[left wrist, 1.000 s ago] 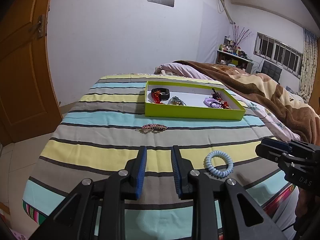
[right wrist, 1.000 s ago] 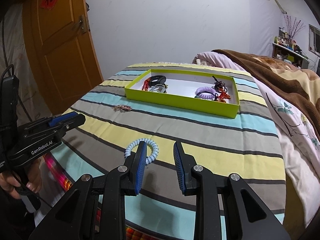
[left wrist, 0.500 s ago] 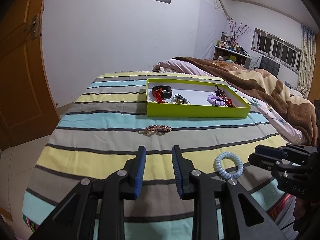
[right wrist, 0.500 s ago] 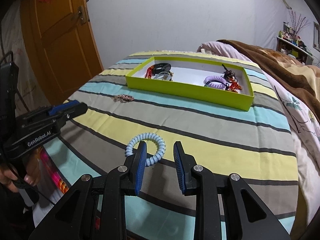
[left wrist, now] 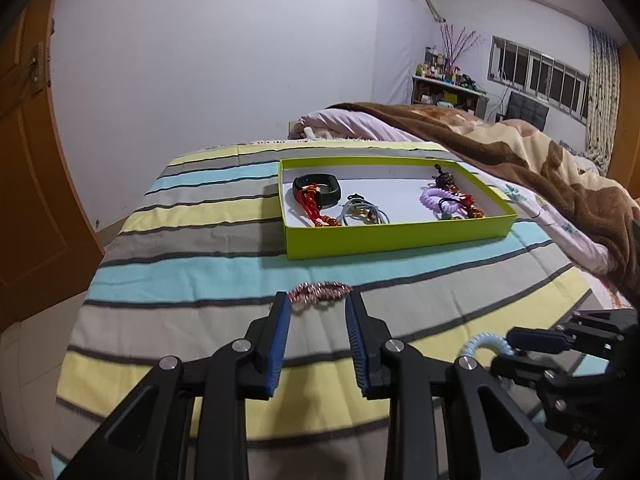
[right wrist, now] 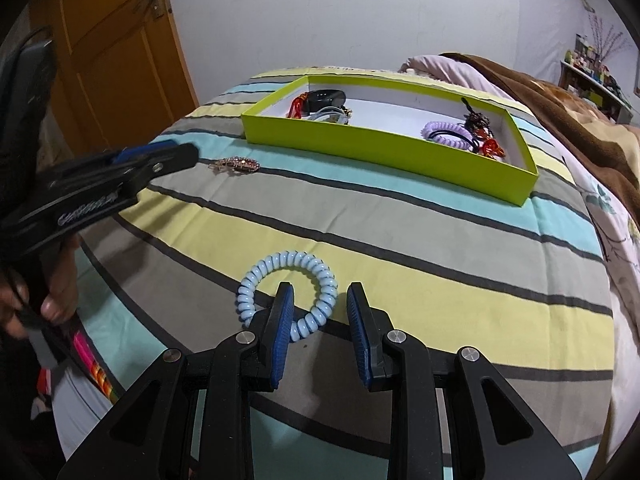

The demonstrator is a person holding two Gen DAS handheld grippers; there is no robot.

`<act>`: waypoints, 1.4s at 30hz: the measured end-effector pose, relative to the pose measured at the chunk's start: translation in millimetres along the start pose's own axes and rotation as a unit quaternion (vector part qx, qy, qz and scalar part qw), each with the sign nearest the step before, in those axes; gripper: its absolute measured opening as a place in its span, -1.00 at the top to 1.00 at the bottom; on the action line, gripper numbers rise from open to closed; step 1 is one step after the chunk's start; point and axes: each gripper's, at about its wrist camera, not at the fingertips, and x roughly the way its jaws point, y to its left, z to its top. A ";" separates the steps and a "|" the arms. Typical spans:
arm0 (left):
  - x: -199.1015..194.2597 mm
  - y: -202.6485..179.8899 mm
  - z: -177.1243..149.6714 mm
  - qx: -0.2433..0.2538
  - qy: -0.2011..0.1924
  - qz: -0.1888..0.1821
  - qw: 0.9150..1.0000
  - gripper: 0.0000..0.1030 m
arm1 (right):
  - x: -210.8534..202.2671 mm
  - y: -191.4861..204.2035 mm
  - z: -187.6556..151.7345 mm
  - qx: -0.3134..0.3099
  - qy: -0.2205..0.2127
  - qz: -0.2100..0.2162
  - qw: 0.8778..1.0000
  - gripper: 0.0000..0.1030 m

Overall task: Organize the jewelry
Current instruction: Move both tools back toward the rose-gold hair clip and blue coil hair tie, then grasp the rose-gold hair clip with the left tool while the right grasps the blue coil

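Striped bedspread [left wrist: 192,264] covers the bed, near to far. Brown blanket [left wrist: 520,156] heaped at right. Orange wooden door [right wrist: 120,52] at left. White wall [left wrist: 200,60] behind. Cluttered shelf [left wrist: 448,88] and barred window [left wrist: 536,76] far right.

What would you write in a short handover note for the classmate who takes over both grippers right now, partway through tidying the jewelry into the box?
Left gripper: jaws opening, nothing held, tips close to the pink beaded clip on the striped bedspread.
Right gripper: open, nothing held; one finger sits inside the blue coil hair tie, with the ring's right side between the fingers.
Green box: already holds a black band, a red tassel, a purple coil tie and other small pieces.
Done: those items are in the box.
Left: grip the clip and the blue tie, then place both in the box.
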 end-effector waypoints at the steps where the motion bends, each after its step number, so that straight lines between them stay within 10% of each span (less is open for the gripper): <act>1: 3.1 0.1 2.1 0.004 0.001 -0.002 1.000 0.42 | 0.4 0.2 0.0 -0.004 0.001 -0.002 1.000 0.49; 14: 42.6 9.6 14.1 0.017 0.064 -0.088 0.994 0.40 | 1.2 -5.1 1.1 -0.006 0.004 0.000 1.000 0.78; 32: 41.4 13.4 15.9 0.056 0.066 -0.060 0.994 0.40 | -0.4 -15.6 0.2 0.006 0.002 0.000 1.000 0.78; 42: 42.7 6.1 3.9 0.075 0.102 -0.114 0.985 0.17 | -0.7 -17.5 -0.6 0.007 0.000 0.005 1.000 0.78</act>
